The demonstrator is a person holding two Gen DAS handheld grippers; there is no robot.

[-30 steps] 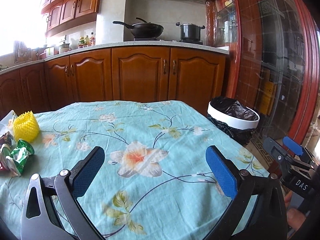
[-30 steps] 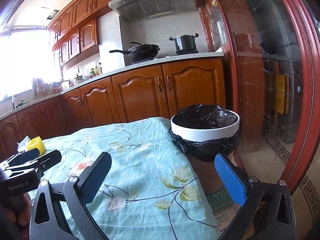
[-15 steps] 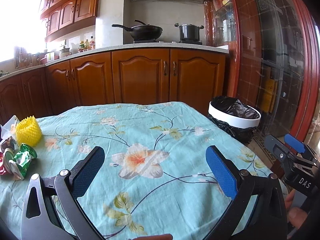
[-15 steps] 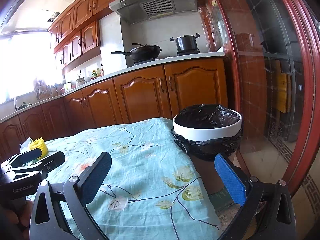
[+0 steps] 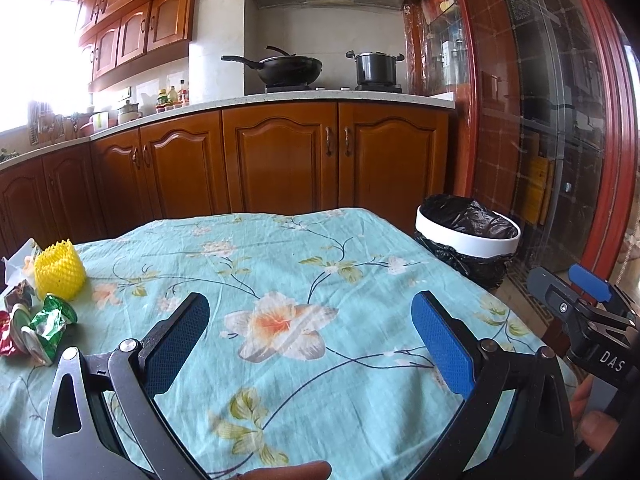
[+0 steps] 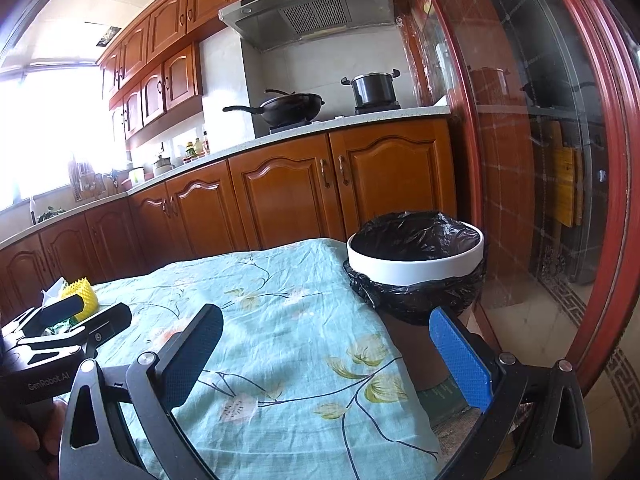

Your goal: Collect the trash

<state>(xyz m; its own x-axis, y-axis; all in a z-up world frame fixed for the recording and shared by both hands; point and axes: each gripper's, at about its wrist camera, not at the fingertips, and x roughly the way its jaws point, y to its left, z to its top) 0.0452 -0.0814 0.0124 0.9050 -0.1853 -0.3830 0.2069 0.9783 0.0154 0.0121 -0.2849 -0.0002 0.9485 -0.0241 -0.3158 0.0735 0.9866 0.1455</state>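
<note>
We are holding both grippers over the counter (image 5: 360,400) with jaws wide apart and nothing in them. The wrappers (image 5: 36,328) are lying at its far left edge beside the yellow foam net (image 5: 59,270), well apart from the lined bin (image 6: 416,264) at the right. We are judging it best to swing the left gripper (image 5: 310,340) low over the wrappers and straddle just one.

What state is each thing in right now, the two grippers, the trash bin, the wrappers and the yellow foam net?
left gripper: open, empty, over the tablecloth.
right gripper: open, empty.
trash bin: uncovered, lined with a black bag, beside the table.
wrappers: crumpled, lying on the tablecloth.
yellow foam net: upright on the tablecloth.
cabinet doors: shut.
</note>
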